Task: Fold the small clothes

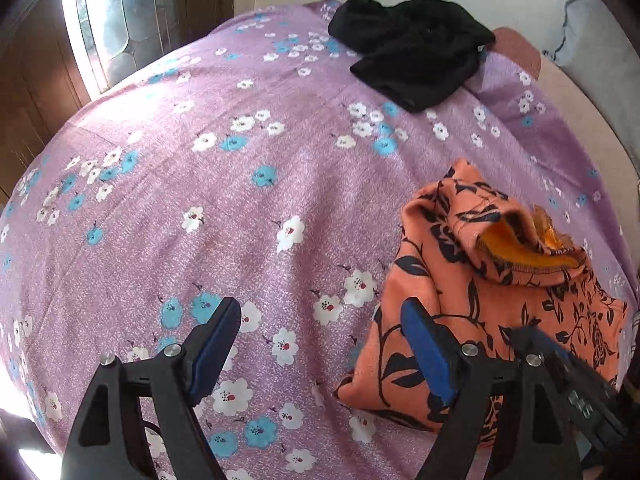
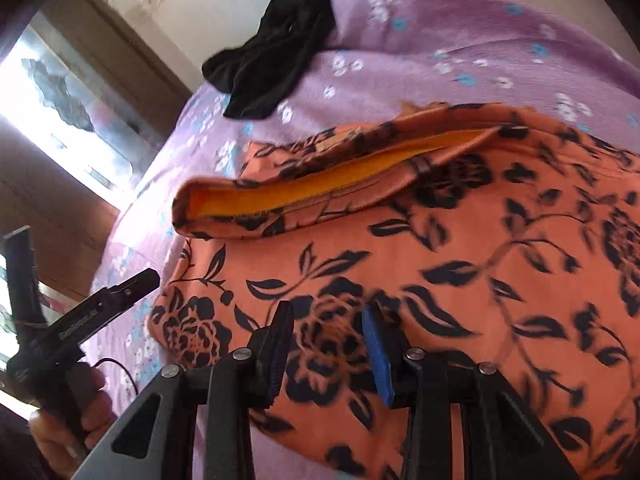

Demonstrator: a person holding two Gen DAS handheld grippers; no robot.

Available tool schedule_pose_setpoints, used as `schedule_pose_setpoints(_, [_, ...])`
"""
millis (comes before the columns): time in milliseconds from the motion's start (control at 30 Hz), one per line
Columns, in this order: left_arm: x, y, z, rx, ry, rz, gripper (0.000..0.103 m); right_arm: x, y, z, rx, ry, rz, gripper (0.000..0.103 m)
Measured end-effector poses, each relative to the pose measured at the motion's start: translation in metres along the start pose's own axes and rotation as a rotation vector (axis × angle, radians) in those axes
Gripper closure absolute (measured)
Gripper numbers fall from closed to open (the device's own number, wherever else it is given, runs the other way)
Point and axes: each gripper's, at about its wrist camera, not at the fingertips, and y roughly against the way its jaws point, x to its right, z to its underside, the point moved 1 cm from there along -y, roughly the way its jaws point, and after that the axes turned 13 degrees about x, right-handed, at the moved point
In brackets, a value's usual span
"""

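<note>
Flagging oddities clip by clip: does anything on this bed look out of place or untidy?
The orange floral garment is folded, but its top layer gapes, showing yellow lining. The black garment lies crumpled at the far edge of the bedsheet, unfolded. Nothing looks spilled or damaged.

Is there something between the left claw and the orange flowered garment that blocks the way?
Nothing visible does. The left claw is open above the purple bedsheet, and the orange garment lies right beside its right finger. The black garment lies far away, near the far edge.
</note>
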Motion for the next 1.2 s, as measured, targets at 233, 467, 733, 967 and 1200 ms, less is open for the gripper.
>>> schedule_pose_setpoints(233, [0.0, -0.021, -0.009, -0.055, -0.007, 0.016, 0.02, -0.017, -0.082, -0.086, 0.107, 0.027, 0.171, 0.064])
schedule_pose_setpoints(467, [0.02, -0.006, -0.014, 0.023, -0.072, 0.013, 0.02, 0.02, -0.031, -0.117, 0.3, -0.132, 0.23, 0.064])
schedule_pose_setpoints(733, [0.089, -0.008, 0.022, 0.027, -0.4, 0.018, 0.02, 0.104, 0.091, -0.036, 0.264, -0.109, 0.418, 0.064])
schedule_pose_setpoints(967, [0.083, 0.007, 0.025, 0.067, -0.339, 0.012, 0.012, 0.174, 0.157, 0.06, 0.198, -0.232, 0.464, 0.065])
schedule_pose_setpoints(1200, [0.102, 0.087, 0.055, 0.271, -0.416, 0.126, 0.011, 0.158, 0.205, 0.077, 0.346, -0.325, 0.393, 0.065])
